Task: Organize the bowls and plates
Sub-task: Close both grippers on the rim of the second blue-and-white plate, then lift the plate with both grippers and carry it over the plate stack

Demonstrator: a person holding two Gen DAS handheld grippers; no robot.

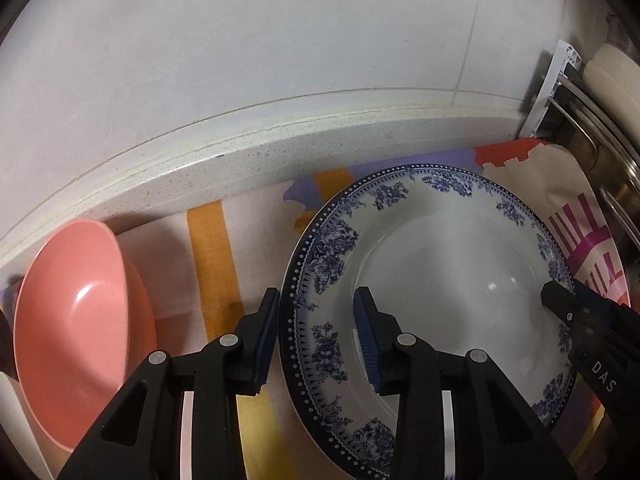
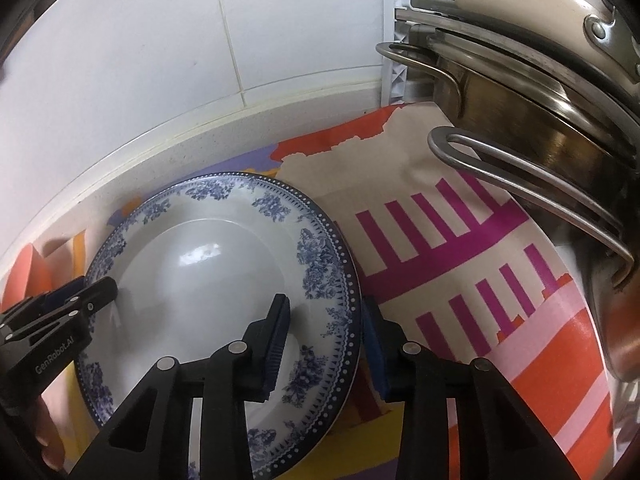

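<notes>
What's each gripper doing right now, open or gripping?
Left gripper: jaws straddle the left rim of the blue-patterned plate, a gap still visible, so open.
Right gripper: jaws straddle the plate's right rim, a gap still visible, open.

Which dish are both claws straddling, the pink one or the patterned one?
The blue-flowered white plate: each claw has one finger inside its rim and one outside. The pink bowl sits untouched beside it.

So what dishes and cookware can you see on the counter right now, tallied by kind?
Plates: 1, the blue-patterned plate, both grippers straddling its rim
Bowls: 1, the pink bowl; it may be a nested stack, cannot tell
Steel pans: at least 2, stacked at the right
Total: at least 4
</notes>
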